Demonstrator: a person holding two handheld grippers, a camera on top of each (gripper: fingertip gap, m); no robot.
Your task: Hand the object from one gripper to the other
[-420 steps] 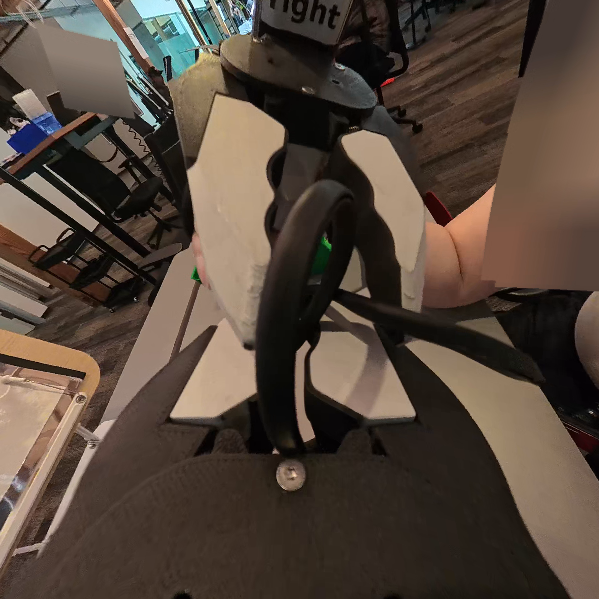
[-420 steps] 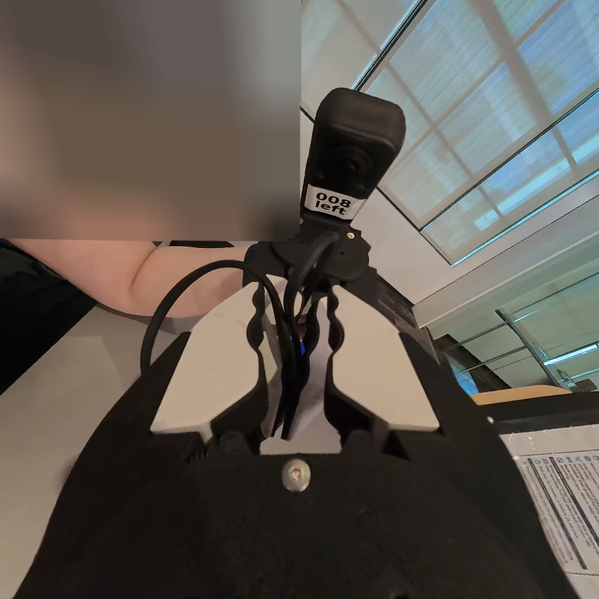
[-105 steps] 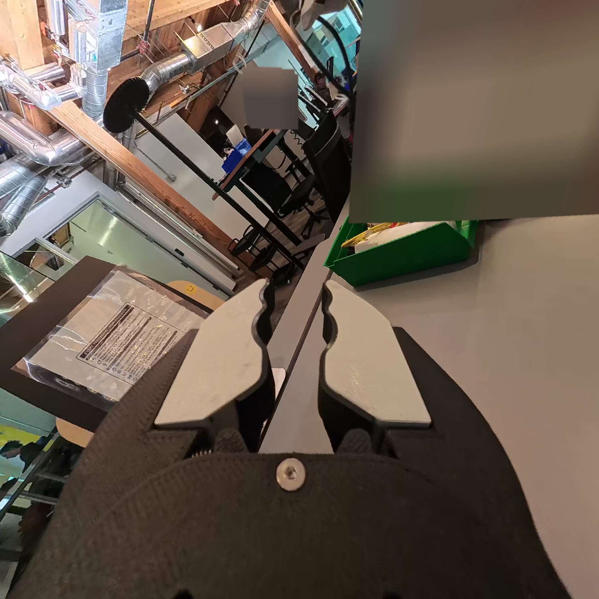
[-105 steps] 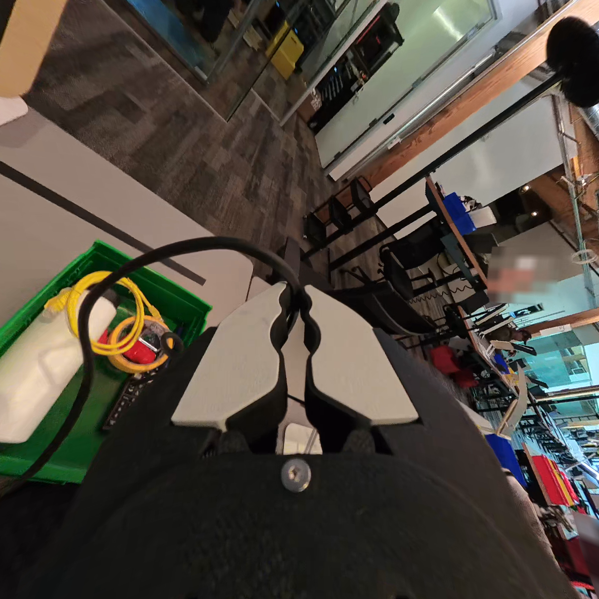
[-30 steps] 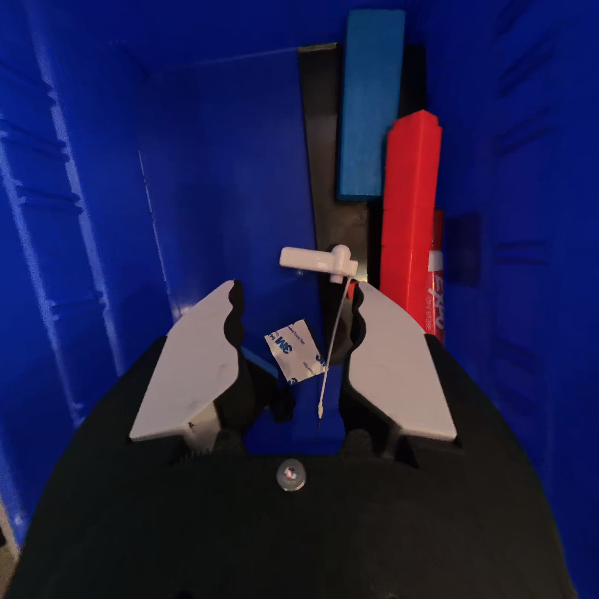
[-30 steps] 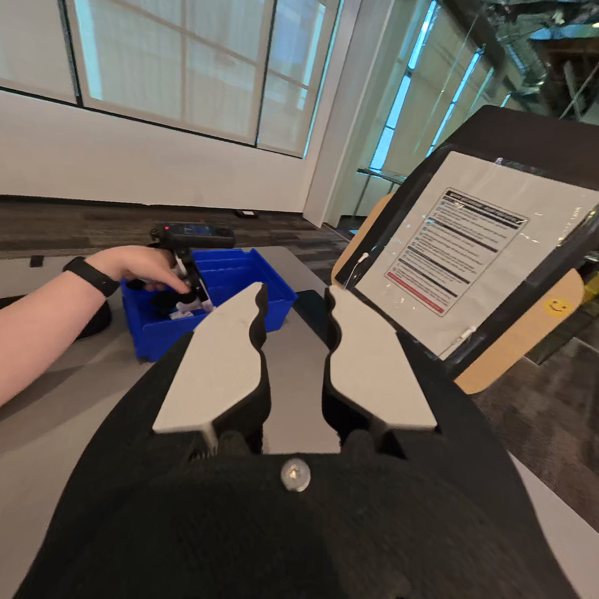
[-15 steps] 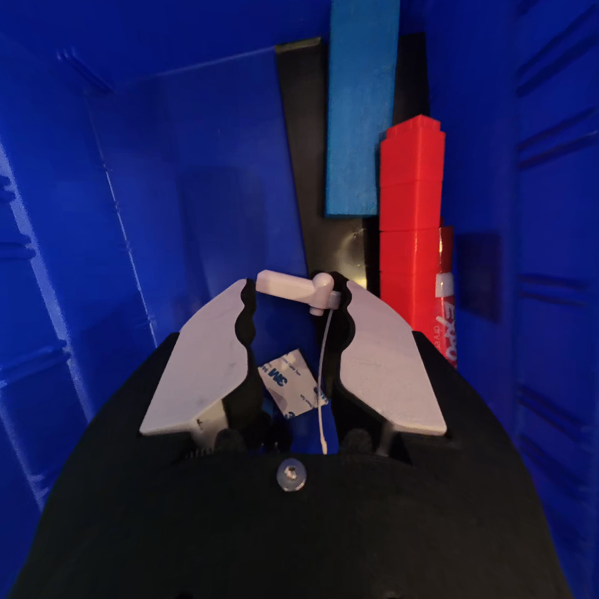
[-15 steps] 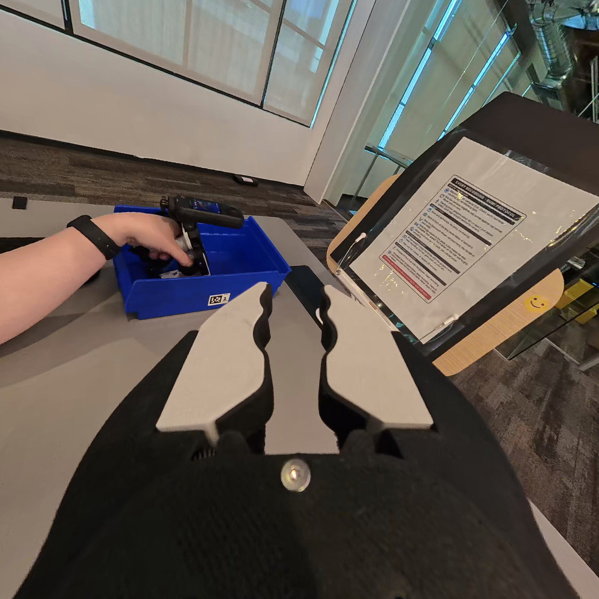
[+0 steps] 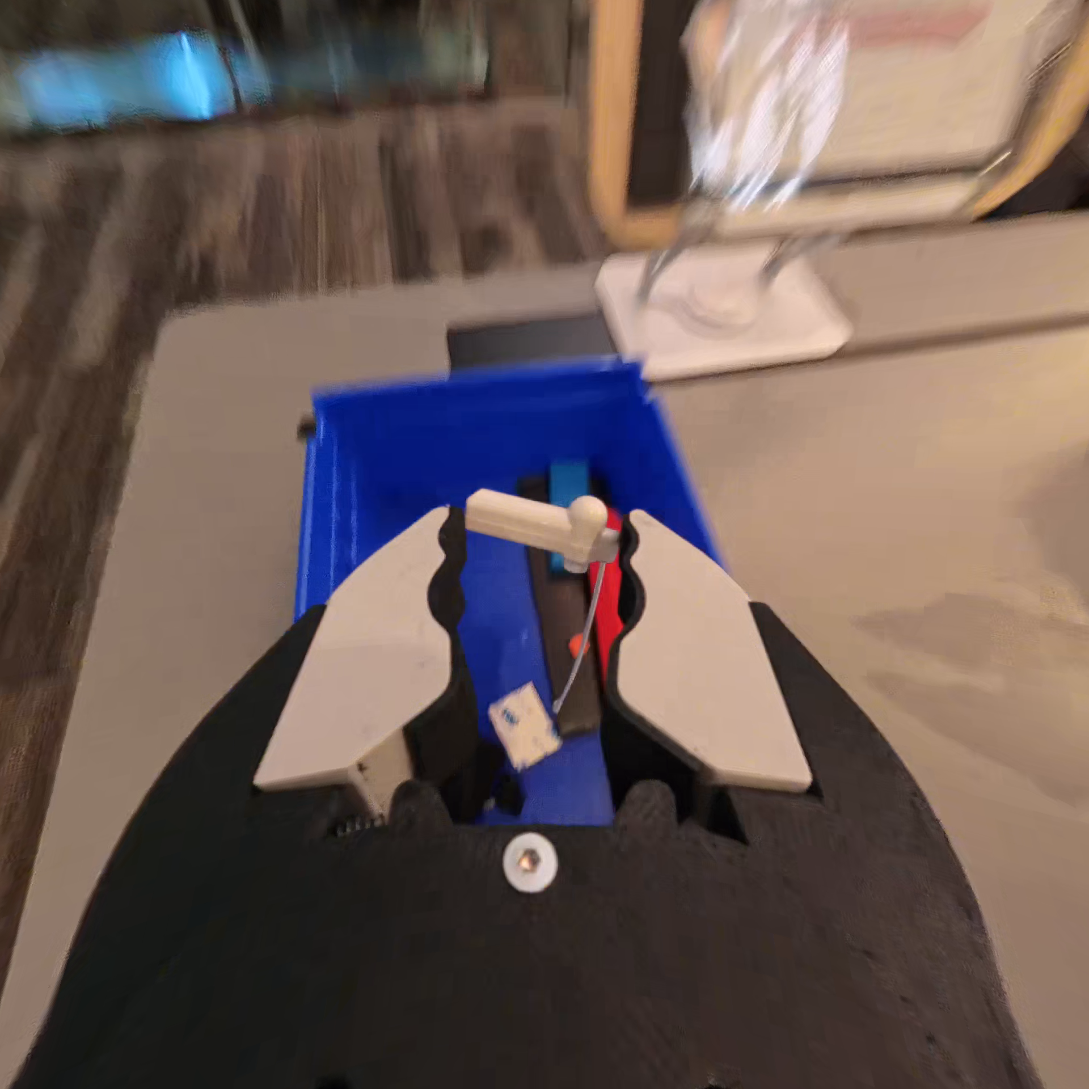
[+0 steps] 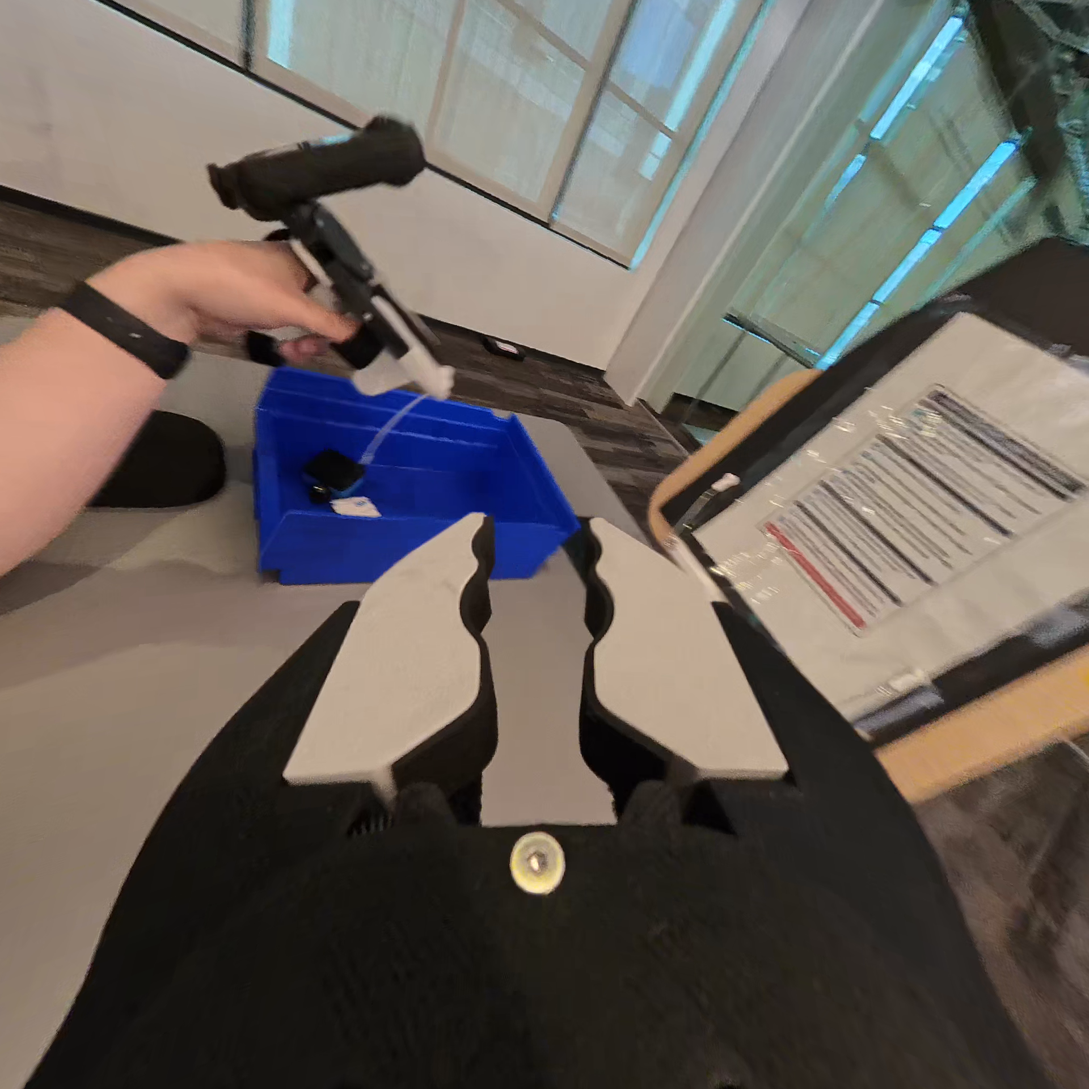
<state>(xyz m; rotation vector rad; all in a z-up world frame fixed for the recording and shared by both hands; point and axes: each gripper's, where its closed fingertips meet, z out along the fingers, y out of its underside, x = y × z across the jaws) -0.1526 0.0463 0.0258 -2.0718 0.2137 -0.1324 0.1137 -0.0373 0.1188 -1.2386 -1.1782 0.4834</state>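
My left gripper (image 9: 537, 518) is shut on a white plastic tag (image 9: 539, 526), held lengthwise between its fingertips, with a thin wire (image 9: 580, 642) hanging from it. It holds the tag in the air above the blue bin (image 9: 471, 436). In the right wrist view the left gripper (image 10: 433, 371) is tilted down over the bin (image 10: 412, 557), with the tag (image 10: 441, 377) at its tip. My right gripper (image 10: 536, 524) is open and empty, low over the grey table (image 10: 118, 660), nearer to me than the bin.
The bin holds a red block (image 9: 610, 589), a blue block (image 9: 568, 489), a black strip (image 9: 560, 642) and a white adhesive square (image 9: 524, 728). A sign stand with a laminated sheet (image 10: 884, 501) stands to the right of the bin. A black round object (image 10: 171, 465) lies left of it. My hands' fingertips stand some 30 cm from each other.
My left gripper closed on the white tag inside the bin and lifted it out above the bin. My right gripper tilted and came a little closer to the bin, still open.
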